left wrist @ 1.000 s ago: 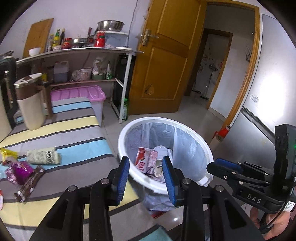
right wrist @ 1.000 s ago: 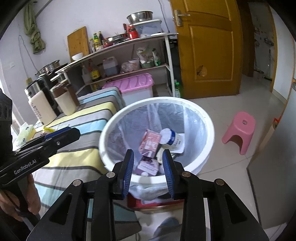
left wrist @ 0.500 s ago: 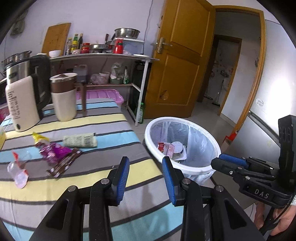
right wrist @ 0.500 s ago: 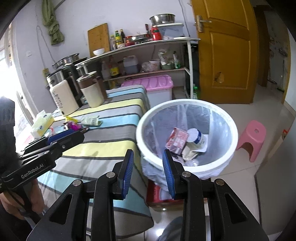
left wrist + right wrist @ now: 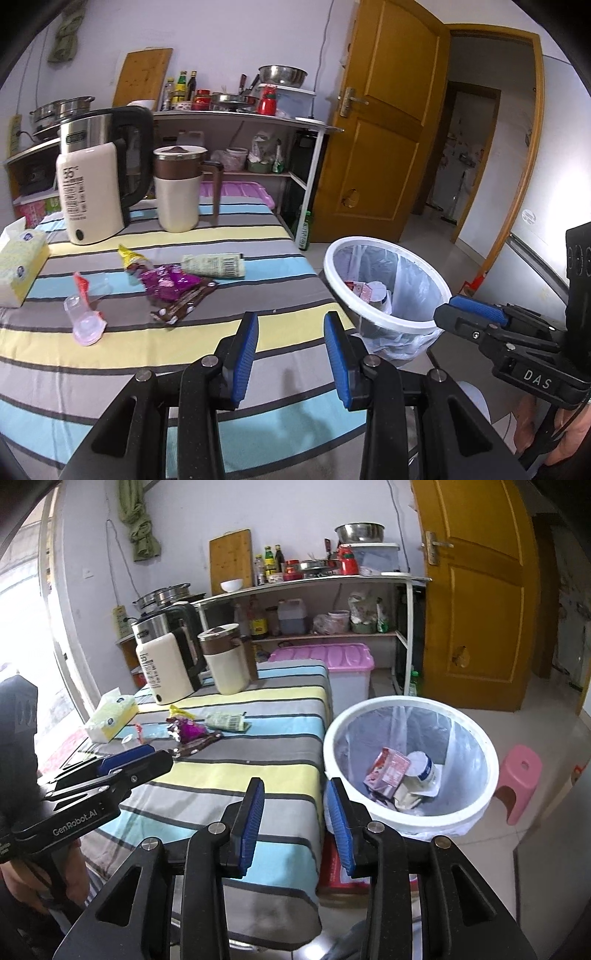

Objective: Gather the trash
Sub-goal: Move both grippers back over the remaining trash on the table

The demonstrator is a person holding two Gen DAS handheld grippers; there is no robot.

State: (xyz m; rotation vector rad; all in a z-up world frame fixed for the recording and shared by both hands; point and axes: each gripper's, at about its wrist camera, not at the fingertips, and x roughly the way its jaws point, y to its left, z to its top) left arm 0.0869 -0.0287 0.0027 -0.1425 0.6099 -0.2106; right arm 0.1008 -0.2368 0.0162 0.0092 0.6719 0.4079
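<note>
Several wrappers lie on the striped table (image 5: 110,350): a purple one (image 5: 168,282), a brown one (image 5: 184,304), a yellow one (image 5: 129,258), a green-white packet (image 5: 214,265) and a clear plastic piece (image 5: 85,314). The white lined bin (image 5: 397,320) stands on the floor at the table's right end and holds a red carton (image 5: 388,771) and a white cup (image 5: 423,770). My left gripper (image 5: 291,325) hovers open over the near table edge, short of the wrappers. My right gripper (image 5: 295,790) is between table corner and bin, its jaws opening with nothing between them.
A kettle (image 5: 92,184), a lidded jug (image 5: 179,188) and a tissue box (image 5: 18,266) stand at the table's far and left sides. A pink-lidded box (image 5: 332,661) and a loaded shelf sit behind. A pink stool (image 5: 519,779) is right of the bin.
Both grippers have swung left, away from over the bin and toward the table. The bin has slid to the right in both views and the wrappers have come closer to the centre.
</note>
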